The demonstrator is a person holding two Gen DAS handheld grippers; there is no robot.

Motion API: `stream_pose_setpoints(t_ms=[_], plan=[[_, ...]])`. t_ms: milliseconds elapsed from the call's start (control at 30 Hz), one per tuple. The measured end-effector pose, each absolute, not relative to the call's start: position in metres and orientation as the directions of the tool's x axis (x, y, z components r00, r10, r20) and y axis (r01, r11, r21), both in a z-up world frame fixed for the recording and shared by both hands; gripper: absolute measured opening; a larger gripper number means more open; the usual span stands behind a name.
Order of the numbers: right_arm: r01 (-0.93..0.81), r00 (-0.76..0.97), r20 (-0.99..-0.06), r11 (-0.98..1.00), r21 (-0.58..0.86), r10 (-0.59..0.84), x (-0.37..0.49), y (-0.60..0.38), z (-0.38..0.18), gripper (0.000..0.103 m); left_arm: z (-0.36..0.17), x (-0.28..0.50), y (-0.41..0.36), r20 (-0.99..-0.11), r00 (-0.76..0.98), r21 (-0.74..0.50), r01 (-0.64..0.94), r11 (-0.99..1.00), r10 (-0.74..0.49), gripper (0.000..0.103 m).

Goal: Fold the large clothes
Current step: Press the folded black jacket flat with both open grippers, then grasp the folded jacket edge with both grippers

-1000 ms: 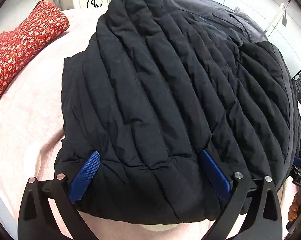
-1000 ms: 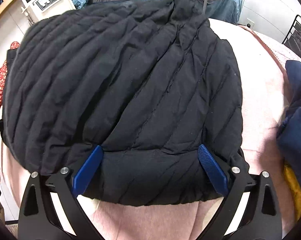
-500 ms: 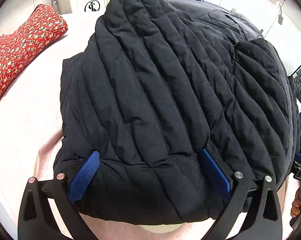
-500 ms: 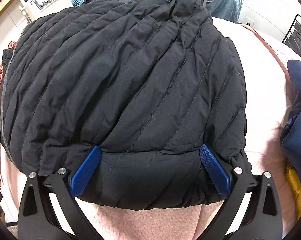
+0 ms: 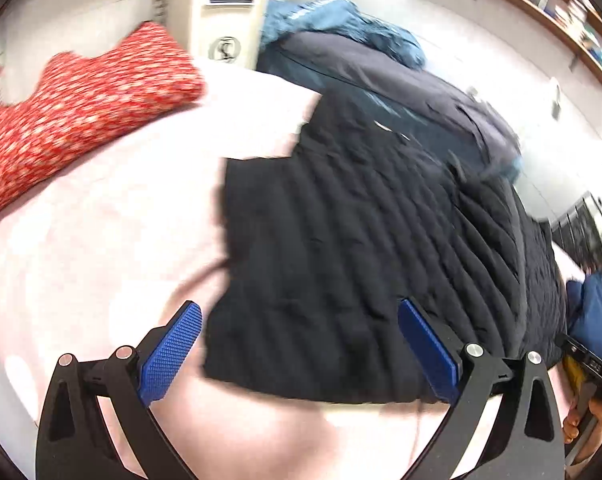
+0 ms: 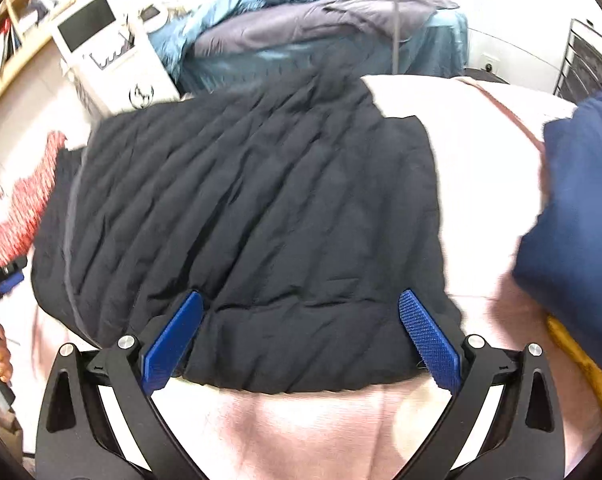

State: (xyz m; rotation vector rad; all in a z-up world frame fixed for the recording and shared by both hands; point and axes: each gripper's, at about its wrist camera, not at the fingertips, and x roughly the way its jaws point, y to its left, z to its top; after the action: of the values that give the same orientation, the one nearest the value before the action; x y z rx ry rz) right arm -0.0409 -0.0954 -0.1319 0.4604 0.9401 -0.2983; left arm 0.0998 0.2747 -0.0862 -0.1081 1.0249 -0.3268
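Left wrist view: both tools, left tool [image 5: 299, 354] and right tool [image 6: 301, 340], spread apart over soft, bulky black quilted jacket [image 5: 361, 248]; hem offers best hold.

1. Bare pink cover [image 5: 101, 240] left of black quilted jacket [image 5: 361, 260]; passable up to red patterned cushion [image 5: 73, 112].
2. Bare strip along jacket's near hem, both views.
3. Right side narrowed by navy garment [image 6: 573, 220].
4. Far edge blocked by grey and blue clothes pile [image 6: 301, 32] and white machine [image 6: 113, 52].
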Motion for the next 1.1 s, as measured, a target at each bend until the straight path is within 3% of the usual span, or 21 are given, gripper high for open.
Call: stream_pose_setpoints(t_ms=[133, 267, 333, 700, 933, 1100], plan=[[0.432, 0.592, -0.806, 0.841, 0.325, 0.008, -0.055, -0.121, -0.132, 0.097, -0.097, 0.113, 0.309, -0.841, 0.434, -0.295, 0.133, 0.946, -0.323, 0.097], [0.488, 0.598, -0.796, 0.831, 0.267, -0.096, -0.064, -0.131, -0.124, 0.097, -0.108, 0.125, 0.325, -0.842, 0.412, -0.345, 0.087, 0.935, -0.349, 0.097], [0.487, 0.619, -0.781, 0.818, 0.306, -0.076, -0.066, -0.136, -0.122, 0.097, -0.117, 0.131, 0.327, -0.845, 0.380, -0.372, 0.089, 0.924, -0.377, 0.097], [0.451, 0.462, -0.885, 0.846, 0.284, 0.050, -0.011, -0.145, -0.167, 0.097, -0.150, 0.165, 0.298, -0.844, 0.260, -0.448, 0.139, 0.883, -0.469, 0.098], [0.503, 0.486, -0.854, 0.739, 0.448, 0.187, 0.000, -0.175, -0.189, 0.099, -0.167, 0.195, 0.290, -0.811, 0.230, -0.531, 0.096, 0.842, -0.537, 0.098], [0.523, 0.481, -0.858, 0.727, 0.445, 0.179, 0.005, -0.178, -0.191, 0.099, -0.167, 0.206, 0.274, -0.821, 0.227, -0.511, 0.115, 0.852, -0.524, 0.098]])
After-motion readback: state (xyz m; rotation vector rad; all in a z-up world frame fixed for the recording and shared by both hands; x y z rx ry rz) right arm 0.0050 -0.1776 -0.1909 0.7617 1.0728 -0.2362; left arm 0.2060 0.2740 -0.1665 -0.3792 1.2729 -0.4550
